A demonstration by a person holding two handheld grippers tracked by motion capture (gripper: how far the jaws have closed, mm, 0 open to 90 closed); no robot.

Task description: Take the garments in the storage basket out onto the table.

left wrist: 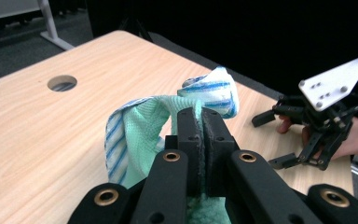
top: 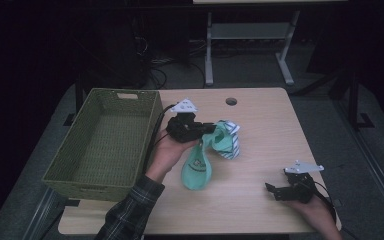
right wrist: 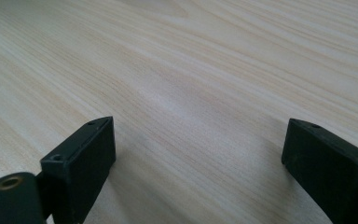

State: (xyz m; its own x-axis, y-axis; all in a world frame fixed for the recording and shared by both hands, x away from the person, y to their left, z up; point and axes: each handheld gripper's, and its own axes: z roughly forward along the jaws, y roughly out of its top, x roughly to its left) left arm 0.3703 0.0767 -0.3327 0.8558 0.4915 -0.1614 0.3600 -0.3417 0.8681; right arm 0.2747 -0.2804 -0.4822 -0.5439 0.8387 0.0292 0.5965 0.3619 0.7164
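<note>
Cloth [top: 203, 159] in mint green with a blue-striped white edge hangs from the left gripper [top: 207, 129] at the middle of the wooden table [top: 260, 130], seen from the high view; part of it bunches at the jaws and a longer lobe drapes down to the tabletop, beside the green woven basket [top: 105, 142] that stands at the table's left; the right gripper [top: 274, 191] rests low near the front right corner, well apart from the fabric. If the basket is where the cloth is headed, the trailing lobe could drag on the wood or catch on the basket's near rim, since so much of it hangs below the grip.

Left gripper view: the jaws are clenched tight on a fold of the cloth [left wrist: 142, 128], the striped hem [left wrist: 214, 91] rising just past the tips; the hold looks to be on a thin pinch of fabric, so a quick swing might pull it free; the other gripper [left wrist: 272, 140] waits farther off with its jaws parted, near the table's far edge, where the person's hand could knock it off.

Right gripper view: its two jaws stand wide apart over bare wood grain [right wrist: 191, 93], nothing between them; idle there, it offers no support should the cloth slip.
</note>
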